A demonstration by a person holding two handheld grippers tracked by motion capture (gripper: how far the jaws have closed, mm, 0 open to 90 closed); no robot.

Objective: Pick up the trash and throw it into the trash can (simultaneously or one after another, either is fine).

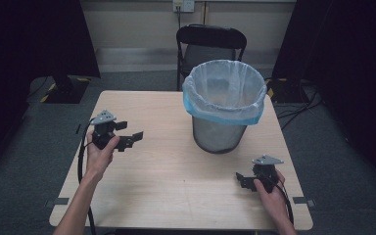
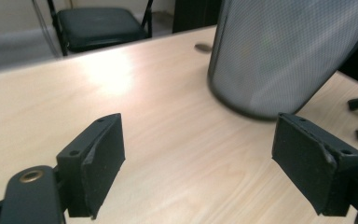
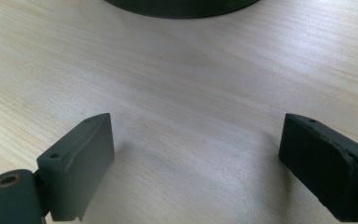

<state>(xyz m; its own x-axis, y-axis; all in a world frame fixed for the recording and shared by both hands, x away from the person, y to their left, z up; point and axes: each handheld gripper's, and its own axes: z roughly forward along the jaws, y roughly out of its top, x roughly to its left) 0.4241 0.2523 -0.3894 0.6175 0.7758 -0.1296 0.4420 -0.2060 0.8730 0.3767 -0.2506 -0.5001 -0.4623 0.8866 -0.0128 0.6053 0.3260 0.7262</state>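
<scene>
- The high view looks from up above the person's side, forward and down, and takes in the whole counter (image 1: pixel 176 196), the bin (image 1: pixel 223 105) and a chair (image 1: pixel 210 44) behind.
- The left gripper view sits low and close to the counter (image 2: pixel 168 116), looking between its jaws at the bin (image 2: pixel 284 51) and chair (image 2: pixel 98 25).
- The right gripper view is very near the counter (image 3: pixel 182 93), looking down; the bin's bottom edge (image 3: pixel 182 7) is at the top.

text: none legible | labels/brands: none readable on waste bin (image 1: pixel 223 110), its liner, table (image 1: pixel 166 171) or chair (image 1: pixel 210 41) | numbers: none | signs: wall outlet plate (image 1: pixel 183 5) at top centre of frame was too small to read
</scene>
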